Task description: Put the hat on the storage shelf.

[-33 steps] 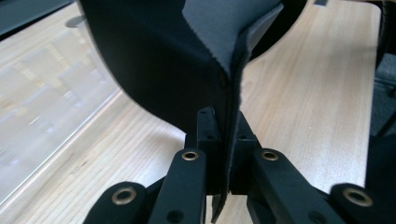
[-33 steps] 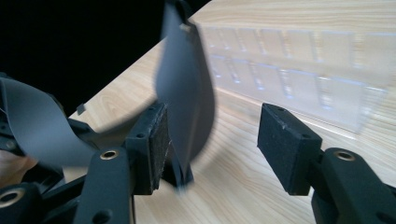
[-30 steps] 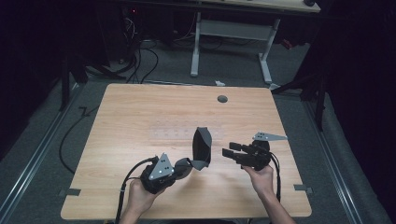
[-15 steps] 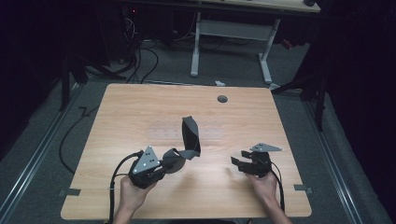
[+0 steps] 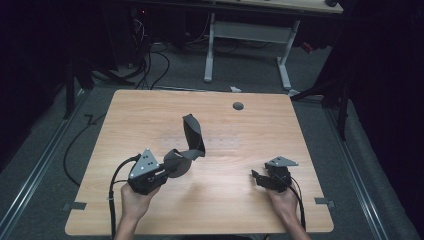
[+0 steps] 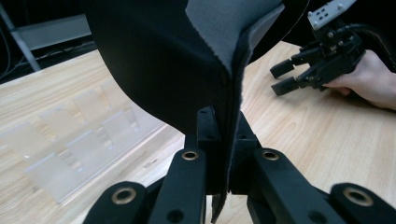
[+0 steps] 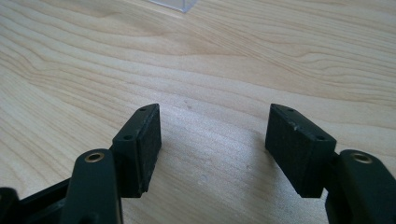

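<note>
Cloth [image 5: 192,137] now left, right claw [image 5: 256,178] lowered.

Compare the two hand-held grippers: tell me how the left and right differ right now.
The left hand-held gripper is shut on a dark grey fabric piece; the right hand-held gripper is open with nothing between its jaws, which have just been opening. The left one holds its fabric piece lifted above the wooden table; the right one sits low near the tabletop. Both are black, with a grey three-cornered plate.
</note>
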A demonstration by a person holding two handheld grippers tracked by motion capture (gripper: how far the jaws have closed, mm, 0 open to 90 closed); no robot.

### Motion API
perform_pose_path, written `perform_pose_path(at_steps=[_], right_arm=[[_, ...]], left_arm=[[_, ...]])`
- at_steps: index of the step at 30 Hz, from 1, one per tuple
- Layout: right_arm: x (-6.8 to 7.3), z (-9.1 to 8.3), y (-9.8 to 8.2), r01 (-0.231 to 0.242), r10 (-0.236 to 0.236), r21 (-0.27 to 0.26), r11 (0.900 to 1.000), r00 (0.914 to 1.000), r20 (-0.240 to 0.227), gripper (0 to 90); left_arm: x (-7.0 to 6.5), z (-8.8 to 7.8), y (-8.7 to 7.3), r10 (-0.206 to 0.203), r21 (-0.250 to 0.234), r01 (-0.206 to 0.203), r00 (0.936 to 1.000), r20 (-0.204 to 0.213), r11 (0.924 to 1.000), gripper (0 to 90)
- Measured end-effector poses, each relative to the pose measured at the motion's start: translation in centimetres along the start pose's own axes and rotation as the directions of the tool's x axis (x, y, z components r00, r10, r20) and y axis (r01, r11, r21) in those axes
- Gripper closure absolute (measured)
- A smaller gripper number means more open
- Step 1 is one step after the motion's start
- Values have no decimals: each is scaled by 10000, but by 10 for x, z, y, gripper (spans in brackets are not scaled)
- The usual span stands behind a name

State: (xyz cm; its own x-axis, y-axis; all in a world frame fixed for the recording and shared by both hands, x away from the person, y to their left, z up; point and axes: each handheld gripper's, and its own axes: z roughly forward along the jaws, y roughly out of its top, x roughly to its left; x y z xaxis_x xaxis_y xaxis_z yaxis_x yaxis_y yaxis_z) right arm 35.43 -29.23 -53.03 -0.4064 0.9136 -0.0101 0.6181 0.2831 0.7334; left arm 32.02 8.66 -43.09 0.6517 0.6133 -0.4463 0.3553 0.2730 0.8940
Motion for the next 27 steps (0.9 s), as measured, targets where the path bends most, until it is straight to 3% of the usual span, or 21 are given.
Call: perform_pose_path(at_steps=[7, 15, 23, 27], right_arm=[[1, 2, 1, 85, -85, 136, 9999, 10000, 24, 342], [2, 1, 0, 51, -52, 160, 9999, 10000, 51, 333], [2, 1, 0, 68, -69, 155, 9999, 10000, 67, 330], [2, 1, 0, 109, -110, 144, 9998, 9999, 59, 329]], left_arm=[[11, 0, 14, -236, -457, 221, 9992, -320, 9987, 867], [20, 5, 29, 50, -981, -120, 9975, -711, 9951, 868], [35, 13, 40, -39, -1421, -94, 9957, -927, 9898, 867], [45, 14, 43, -89, -1599, -116, 9919, -1270, 9871, 867]])
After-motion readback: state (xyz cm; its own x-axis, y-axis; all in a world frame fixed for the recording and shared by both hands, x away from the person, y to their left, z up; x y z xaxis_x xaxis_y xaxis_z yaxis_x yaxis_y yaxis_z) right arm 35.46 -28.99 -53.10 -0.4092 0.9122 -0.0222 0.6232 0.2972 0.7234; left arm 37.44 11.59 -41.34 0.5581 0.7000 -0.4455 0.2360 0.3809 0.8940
